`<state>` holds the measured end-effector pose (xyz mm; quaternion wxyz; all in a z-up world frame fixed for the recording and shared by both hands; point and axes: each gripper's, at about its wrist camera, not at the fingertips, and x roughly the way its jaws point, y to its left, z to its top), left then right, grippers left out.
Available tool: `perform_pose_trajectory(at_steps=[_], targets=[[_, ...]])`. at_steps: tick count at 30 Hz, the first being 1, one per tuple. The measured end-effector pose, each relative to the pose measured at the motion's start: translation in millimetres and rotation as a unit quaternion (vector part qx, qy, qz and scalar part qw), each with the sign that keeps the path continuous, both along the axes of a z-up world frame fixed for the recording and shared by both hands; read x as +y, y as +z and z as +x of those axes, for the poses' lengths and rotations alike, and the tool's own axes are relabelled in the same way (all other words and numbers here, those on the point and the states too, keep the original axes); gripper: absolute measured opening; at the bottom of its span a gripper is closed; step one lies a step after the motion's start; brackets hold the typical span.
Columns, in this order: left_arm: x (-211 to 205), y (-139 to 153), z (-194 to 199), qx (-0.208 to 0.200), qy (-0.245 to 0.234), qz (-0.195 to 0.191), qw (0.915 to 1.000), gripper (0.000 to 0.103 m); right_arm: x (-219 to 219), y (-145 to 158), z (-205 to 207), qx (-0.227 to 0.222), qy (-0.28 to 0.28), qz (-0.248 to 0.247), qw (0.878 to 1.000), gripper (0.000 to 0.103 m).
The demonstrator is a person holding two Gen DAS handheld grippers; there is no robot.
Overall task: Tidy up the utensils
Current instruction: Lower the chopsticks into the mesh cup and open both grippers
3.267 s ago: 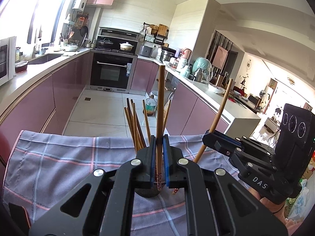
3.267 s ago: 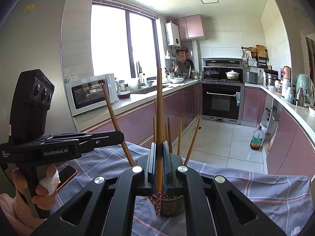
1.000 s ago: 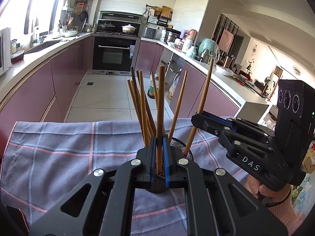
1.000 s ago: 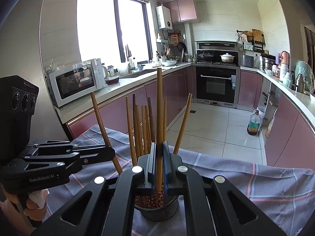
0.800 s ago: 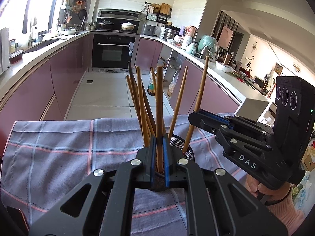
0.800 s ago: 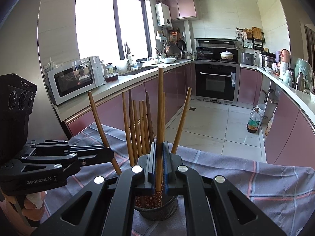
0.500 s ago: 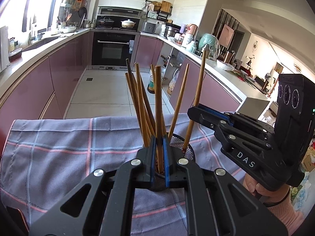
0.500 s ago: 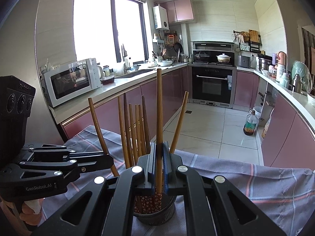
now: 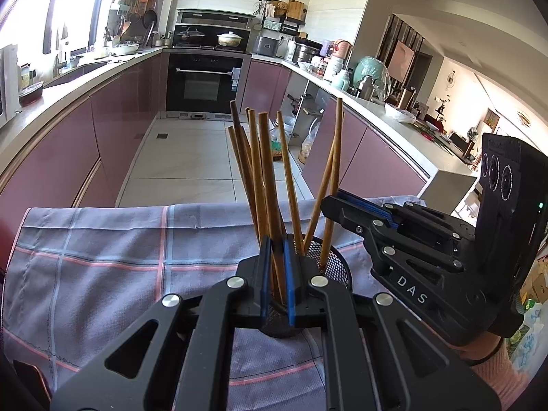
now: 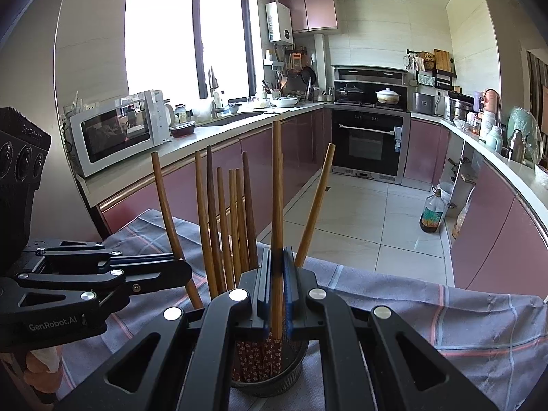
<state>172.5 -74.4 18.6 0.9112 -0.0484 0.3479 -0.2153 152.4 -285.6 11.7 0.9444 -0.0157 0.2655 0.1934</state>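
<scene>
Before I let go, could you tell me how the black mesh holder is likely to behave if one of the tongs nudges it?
The mesh holder is probably light, being thin wire mesh. It looks apt to tip: tall chopsticks lean outward well above its rim. It stands on a loose checked cloth, so it may slide or drag the fabric rather than stay put.

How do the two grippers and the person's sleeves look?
Both grippers are black, with silver screw heads and blue pads. The right gripper bears white letters "DAS"; the left gripper bears "GenRobot.AI". Each has a black box with three round lenses. A pink sleeve shows at the right wrist.
</scene>
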Motion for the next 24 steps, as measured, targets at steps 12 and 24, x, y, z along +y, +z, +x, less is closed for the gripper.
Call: perform_pose_trajectory(at_steps=[12,24], targets=[[-4.3,-13.0,19.5,0.02,0.015,0.009,0.9996,0.009,-4.3,-7.2,11.5,0.021,-0.001,0.015,1.0,0.006],[-2.8,-20.1,26.9,0.012,0.021,0.011,0.9996,0.021,-6.5,-12.7,8.9,0.032,0.004,0.025,0.999,0.008]])
